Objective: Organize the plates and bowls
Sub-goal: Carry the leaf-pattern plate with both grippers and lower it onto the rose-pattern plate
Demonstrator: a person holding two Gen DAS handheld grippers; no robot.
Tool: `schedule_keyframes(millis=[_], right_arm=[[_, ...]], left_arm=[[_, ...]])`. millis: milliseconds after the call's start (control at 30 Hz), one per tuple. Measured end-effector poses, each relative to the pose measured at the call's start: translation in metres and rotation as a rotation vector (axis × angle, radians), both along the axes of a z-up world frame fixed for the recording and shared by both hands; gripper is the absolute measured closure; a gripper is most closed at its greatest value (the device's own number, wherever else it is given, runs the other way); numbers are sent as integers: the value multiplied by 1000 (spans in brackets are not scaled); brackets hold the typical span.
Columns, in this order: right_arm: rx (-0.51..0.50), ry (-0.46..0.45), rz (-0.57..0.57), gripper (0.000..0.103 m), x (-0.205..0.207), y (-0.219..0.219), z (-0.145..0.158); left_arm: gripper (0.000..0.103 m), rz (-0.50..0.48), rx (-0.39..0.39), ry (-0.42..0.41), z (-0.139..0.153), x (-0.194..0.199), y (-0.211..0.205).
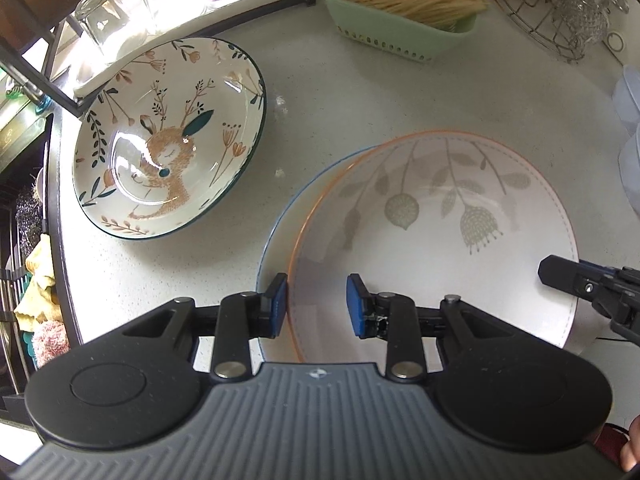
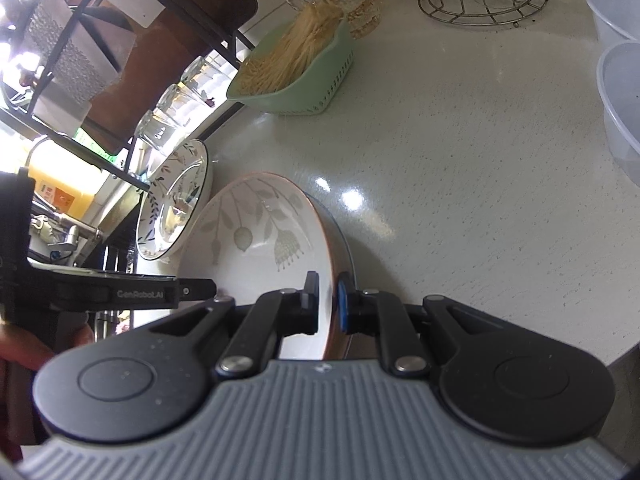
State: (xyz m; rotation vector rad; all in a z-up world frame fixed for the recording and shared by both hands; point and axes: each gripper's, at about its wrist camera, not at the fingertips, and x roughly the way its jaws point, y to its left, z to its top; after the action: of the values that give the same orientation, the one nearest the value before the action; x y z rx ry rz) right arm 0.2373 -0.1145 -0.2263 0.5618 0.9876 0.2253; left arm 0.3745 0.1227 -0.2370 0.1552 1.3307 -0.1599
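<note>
An orange-rimmed white bowl with grey leaf print (image 1: 440, 240) sits stacked in a blue-rimmed bowl (image 1: 280, 216) on the counter. My left gripper (image 1: 316, 306) is open, its jaws astride the orange bowl's near rim. My right gripper (image 2: 328, 306) is shut on the orange-rimmed bowl (image 2: 256, 240) at its right rim; its finger shows in the left wrist view (image 1: 560, 276). A deer-pattern bowl with a dark green rim (image 1: 168, 140) lies to the left, also seen in the right wrist view (image 2: 172, 208).
A black dish rack with upturned glasses (image 1: 108, 20) stands at the back left. A green basket of noodles (image 1: 404, 4) and a wire rack (image 1: 560, 12) sit at the back. Clear plastic containers (image 2: 624, 92) stand at the right. The sink edge (image 1: 52, 240) is at the left.
</note>
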Motion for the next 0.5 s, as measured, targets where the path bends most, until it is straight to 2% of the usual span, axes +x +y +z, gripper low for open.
schedule_keyframes(millis=[167,500], right_arm=[[8,6,8,90,1,0,0],[50,19,26,90,6,-4,-5]], left_arm=[[68,108,-103,54,-2,6,20],[68,288,-250,114,-5,11,52]])
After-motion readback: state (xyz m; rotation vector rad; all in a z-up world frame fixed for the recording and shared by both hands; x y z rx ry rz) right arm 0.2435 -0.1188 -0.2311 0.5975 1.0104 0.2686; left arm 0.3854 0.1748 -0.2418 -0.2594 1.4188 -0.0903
